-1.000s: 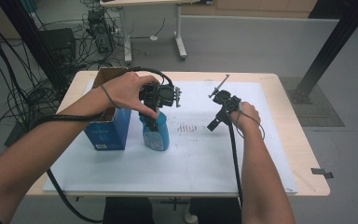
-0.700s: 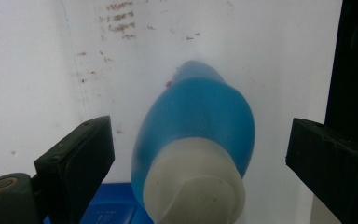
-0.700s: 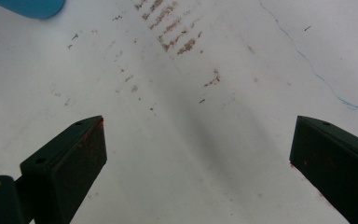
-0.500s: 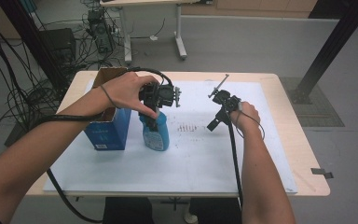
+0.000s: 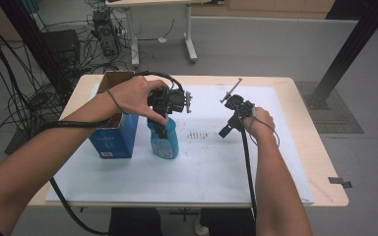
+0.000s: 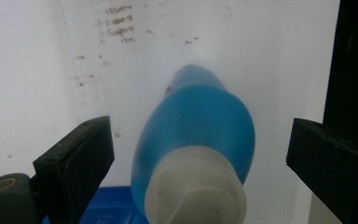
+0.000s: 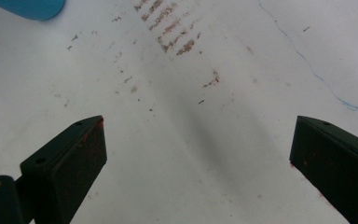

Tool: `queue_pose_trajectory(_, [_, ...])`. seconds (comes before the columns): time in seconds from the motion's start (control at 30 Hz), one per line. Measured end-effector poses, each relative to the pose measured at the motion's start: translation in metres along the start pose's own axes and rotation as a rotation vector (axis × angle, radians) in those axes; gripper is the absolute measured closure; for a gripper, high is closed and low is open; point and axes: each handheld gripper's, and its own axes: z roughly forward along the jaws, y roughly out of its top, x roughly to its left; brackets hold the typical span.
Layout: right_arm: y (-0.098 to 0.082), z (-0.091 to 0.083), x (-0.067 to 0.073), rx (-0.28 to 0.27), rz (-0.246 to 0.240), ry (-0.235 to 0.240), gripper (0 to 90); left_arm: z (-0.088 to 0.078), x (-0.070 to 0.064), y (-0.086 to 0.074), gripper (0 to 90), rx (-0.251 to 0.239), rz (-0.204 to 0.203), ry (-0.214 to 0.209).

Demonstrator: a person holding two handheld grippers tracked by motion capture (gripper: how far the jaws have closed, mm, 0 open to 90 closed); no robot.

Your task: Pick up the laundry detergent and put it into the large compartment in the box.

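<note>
A blue bottle [image 5: 165, 141] with a white cap [image 6: 196, 186] stands upright on the white sheet [image 5: 206, 167]. My left gripper [image 5: 163, 127] hangs right above it, pointing down. Its jaws stand wide apart on either side of the cap [image 6: 200, 163] and do not touch the bottle [image 6: 200, 121]. My right gripper [image 5: 226, 130] hovers over the middle of the sheet, right of the bottle. It is open with nothing between its jaws [image 7: 198, 163], above a patch of brown smudges [image 7: 172, 32].
A blue cardboard box [image 5: 112, 132] with open brown flaps stands just left of the bottle. The wooden table [image 5: 320, 162] edges frame the sheet. Cables trail off the left side and a black cable [image 5: 248, 167] runs along the right forearm.
</note>
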Motion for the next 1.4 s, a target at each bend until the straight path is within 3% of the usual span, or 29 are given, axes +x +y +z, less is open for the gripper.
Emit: queue_pose_trajectory(1.4, [-0.0018,0.002,0.0014,-0.006,0.009,0.006,3.7,0.0004,-0.0006,-0.0059,7.3,-0.001,-0.007,0.006])
